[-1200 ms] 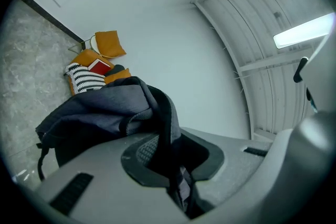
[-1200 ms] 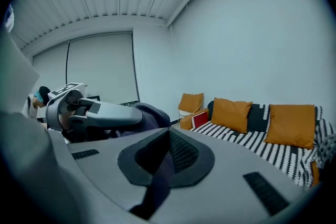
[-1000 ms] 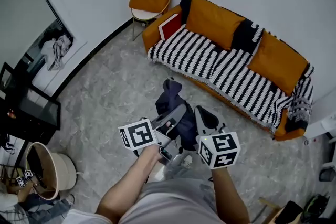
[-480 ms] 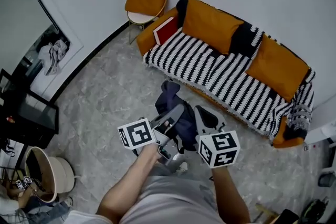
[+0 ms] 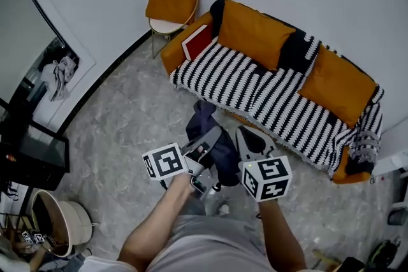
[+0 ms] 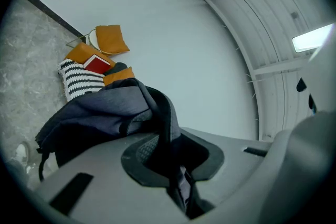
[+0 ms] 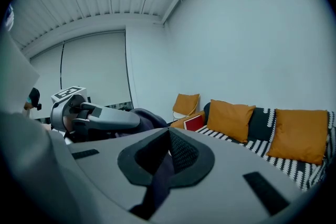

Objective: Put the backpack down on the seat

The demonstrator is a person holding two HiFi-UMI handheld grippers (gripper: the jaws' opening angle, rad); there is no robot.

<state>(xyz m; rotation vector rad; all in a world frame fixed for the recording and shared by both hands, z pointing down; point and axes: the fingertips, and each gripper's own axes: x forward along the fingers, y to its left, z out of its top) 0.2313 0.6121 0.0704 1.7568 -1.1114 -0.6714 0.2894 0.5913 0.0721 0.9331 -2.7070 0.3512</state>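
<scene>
A dark navy backpack [image 5: 205,127] hangs between my two grippers, just in front of the sofa's near edge. My left gripper [image 5: 212,137] is shut on one of its black straps; in the left gripper view that strap [image 6: 164,128] runs down between the jaws and the bag's body [image 6: 100,115] hangs beyond. My right gripper [image 5: 247,138] is shut on another dark strap [image 7: 160,170], pinched between its pads. The sofa seat [image 5: 255,89] has a black-and-white striped cover and orange cushions [image 5: 254,34]. In the right gripper view my left gripper [image 7: 97,119] shows at the left.
A red book [image 5: 196,42] leans at the sofa's left end. A small chair with an orange cushion [image 5: 172,4] stands beside it. A round basket [image 5: 56,220] and a black table [image 5: 35,151] are at the left. A framed picture [image 5: 56,70] leans on the wall.
The sofa has drawn a little nearer to the hanging backpack in the head view. Both grippers keep the same hold on the straps.
</scene>
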